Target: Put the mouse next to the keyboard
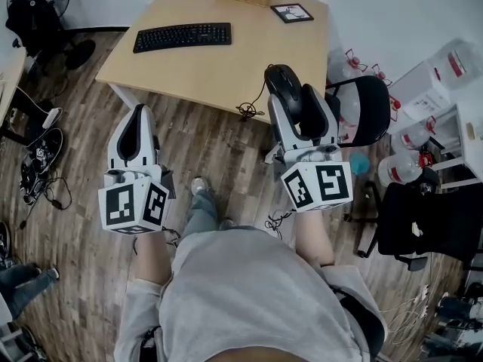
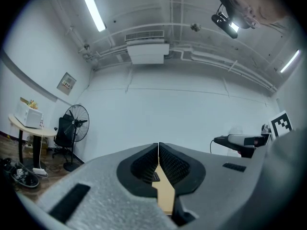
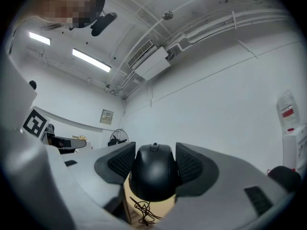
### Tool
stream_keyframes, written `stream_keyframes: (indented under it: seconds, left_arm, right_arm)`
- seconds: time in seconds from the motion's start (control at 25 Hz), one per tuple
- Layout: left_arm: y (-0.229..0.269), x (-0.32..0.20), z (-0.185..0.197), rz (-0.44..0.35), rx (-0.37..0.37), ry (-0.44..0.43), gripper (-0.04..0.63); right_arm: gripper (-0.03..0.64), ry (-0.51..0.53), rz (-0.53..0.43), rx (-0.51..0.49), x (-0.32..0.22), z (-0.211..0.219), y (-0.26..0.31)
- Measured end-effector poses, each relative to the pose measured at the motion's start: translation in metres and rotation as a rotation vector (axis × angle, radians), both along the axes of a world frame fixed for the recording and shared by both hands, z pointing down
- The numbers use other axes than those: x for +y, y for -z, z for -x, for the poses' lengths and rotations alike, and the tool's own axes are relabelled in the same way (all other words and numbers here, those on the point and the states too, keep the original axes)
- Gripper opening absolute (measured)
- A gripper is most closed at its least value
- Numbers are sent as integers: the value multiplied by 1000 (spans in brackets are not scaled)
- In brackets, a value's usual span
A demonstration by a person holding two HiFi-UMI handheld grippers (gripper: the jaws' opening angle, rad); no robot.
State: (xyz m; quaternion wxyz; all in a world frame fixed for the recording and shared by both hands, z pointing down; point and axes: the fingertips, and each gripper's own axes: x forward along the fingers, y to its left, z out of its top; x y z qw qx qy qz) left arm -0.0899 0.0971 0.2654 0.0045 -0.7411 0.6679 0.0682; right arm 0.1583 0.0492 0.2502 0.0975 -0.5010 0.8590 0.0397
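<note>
We are holding the mouse (image 1: 285, 87) in the right gripper (image 1: 296, 102). In the right gripper view the two jaws are pressing on both flanks of the black mouse (image 3: 153, 174), and its bundled cable (image 3: 143, 211) is hanging under it. So the picking-up part is, in our judgement, already done.

The mouse is not resting on anything. In the head view it is hanging in the air close to the near right corner of the counter (image 1: 256, 59), at about 4 o'clock from the keyboard (image 1: 183, 36) and well apart from it. We cannot tell if it is already above the wood or just outside the edge.

The left gripper (image 1: 137, 119) is carrying nothing. In the left gripper view its jaws are closed together, with only a thin slit between them. It is hovering above the floor in front of the counter, at about 7 o'clock from the keyboard.

The second half is what remains, as we are judging it: bringing the mouse toward 10 o'clock over the counter, lowering it on the bare wood at the 3 o'clock end of the keyboard, and letting the jaws go apart. That place is looking free; the small picture frame (image 1: 292, 12) is lying farther away, at 1 o'clock from it.
</note>
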Motion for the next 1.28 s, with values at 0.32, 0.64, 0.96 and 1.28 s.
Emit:
stream_keyframes:
  seconds: [0.32,0.64,0.96,1.28]
  left_arm:
    - [6,-67,29,-32,-27,11,13]
    - [17,-147,57,-51,-43,-40,13]
    - [21,-215,90,-57,-51,-99,12]
    - [13,-261,119,-54,-33,-130,13]
  right_arm:
    - [261,-40,-3,-2,-58,19,0]
    - [261,-114,4,-12,-128,40,4]
    - [261,-180,2,-17,-184,69,7]
    - [261,-227,7,-8,-225,89,4]
